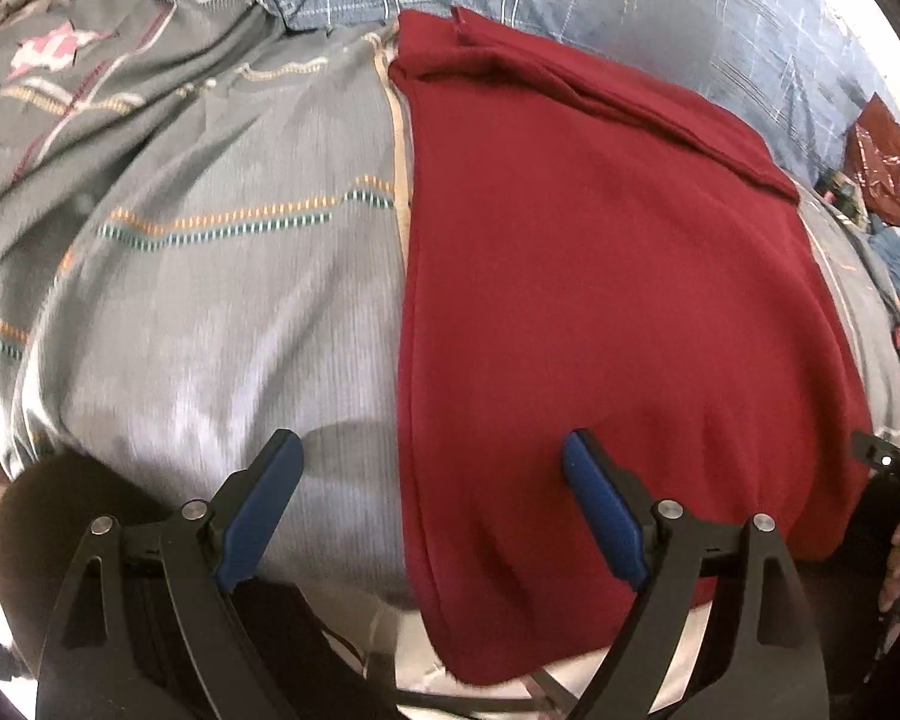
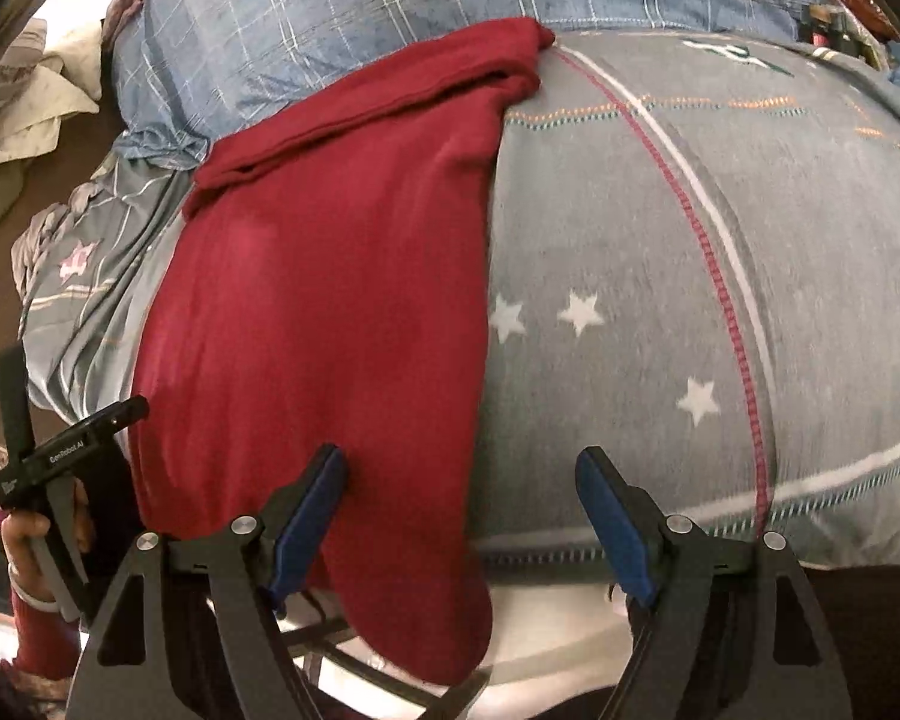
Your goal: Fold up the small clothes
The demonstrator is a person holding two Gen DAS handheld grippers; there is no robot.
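While the red garment (image 1: pixel 600 276) lay folded on the grey bedsheet (image 1: pixel 222 300), we found both grippers — left gripper (image 1: pixel 432 498), right gripper (image 2: pixel 459 516) — spread wide, holding nothing.

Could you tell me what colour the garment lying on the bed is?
Plain dark red garment, clearest in the right wrist view.

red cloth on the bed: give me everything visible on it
The red garment is a plain dark-red knit with no print showing, soft and matte. It lies flat and lengthwise on the grey patterned bedspread, folded into a long panel. Its far end has a narrow turned-over flap by the blue plaid pillow; its near end droops over the bed's edge. Shallow lengthwise wrinkles cross it. Both grippers' jaws stand open over its near end; contact with the cloth cannot be told.
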